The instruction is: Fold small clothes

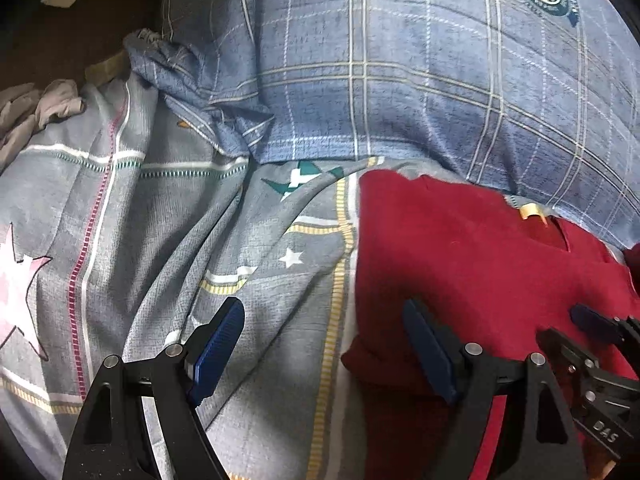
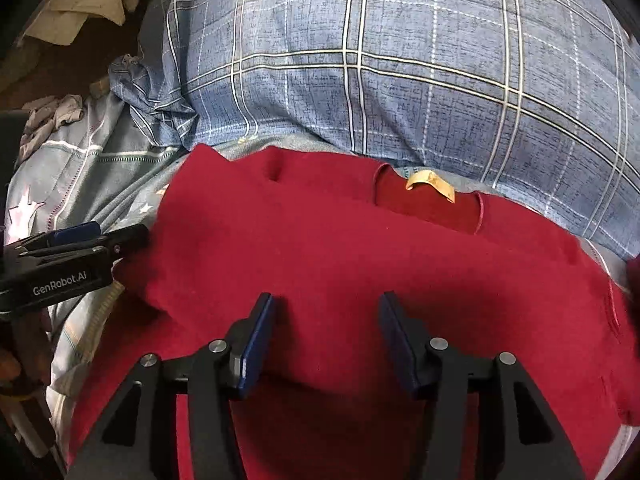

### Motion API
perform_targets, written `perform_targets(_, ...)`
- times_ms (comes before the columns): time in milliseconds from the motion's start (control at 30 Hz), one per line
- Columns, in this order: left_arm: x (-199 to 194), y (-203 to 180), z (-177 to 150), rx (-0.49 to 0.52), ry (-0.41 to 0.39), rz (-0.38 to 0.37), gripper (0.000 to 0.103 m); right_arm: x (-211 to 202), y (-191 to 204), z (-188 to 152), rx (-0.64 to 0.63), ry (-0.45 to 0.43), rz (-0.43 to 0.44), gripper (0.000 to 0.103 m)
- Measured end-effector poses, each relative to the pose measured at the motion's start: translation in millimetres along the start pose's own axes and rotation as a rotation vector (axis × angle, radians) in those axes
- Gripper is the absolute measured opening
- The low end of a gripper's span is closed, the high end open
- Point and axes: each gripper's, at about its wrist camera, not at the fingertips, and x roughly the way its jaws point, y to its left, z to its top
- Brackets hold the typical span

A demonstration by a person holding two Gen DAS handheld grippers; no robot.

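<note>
Setting: home bedroom, work surface is a bed. Evidence: grey bedsheet (image 1: 160, 240) printed with stars and stripes, rumpled; large blue plaid pillow (image 1: 400, 80) at its head; loose crumpled cloth (image 1: 36, 108) at bed edge.

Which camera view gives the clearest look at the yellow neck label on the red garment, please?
The right wrist view: the yellow neck label sits near centre frame, sharply curled inside the collar of the red garment. The left wrist view shows it small, towards the right side.
</note>
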Motion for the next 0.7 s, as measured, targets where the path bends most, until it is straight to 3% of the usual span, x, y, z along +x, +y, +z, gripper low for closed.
perform_targets(133,-7.3,0.4,-1.0,-0.011,-0.010,-0.035,0.081,-15.3,-9.6,-3.1,0.023,0.010,0.039,0.061)
perform_targets(233,-11.2,0.3,-0.6,-0.025,-0.017,-0.079,0.081,-23.9,-24.3,-6.6,0.045,0.005,-0.006,0.063)
perform_targets(433,-10.5,-9.3,-2.6,-0.009,0.001,-0.174,0.082,-45.2,-90.7,-18.0,0.142,0.015,-0.105,0.064)
perform_targets(567,-0.7,-20.8,-7.4,0.046,0.035,-0.184,0.082,-37.0,-136.8,-33.8,0.218,0.001,-0.154,0.064)
perform_targets(633,4.6,-24.9,-10.0,0.064,0.058,-0.181,0.082,-37.3,-142.0,-35.1,0.229,-0.012,-0.200,0.065)
perform_targets(700,6.6,-27.0,-10.8,0.082,0.061,-0.166,0.082,-39.1,-146.7,-29.8,0.257,0.026,-0.148,0.065)
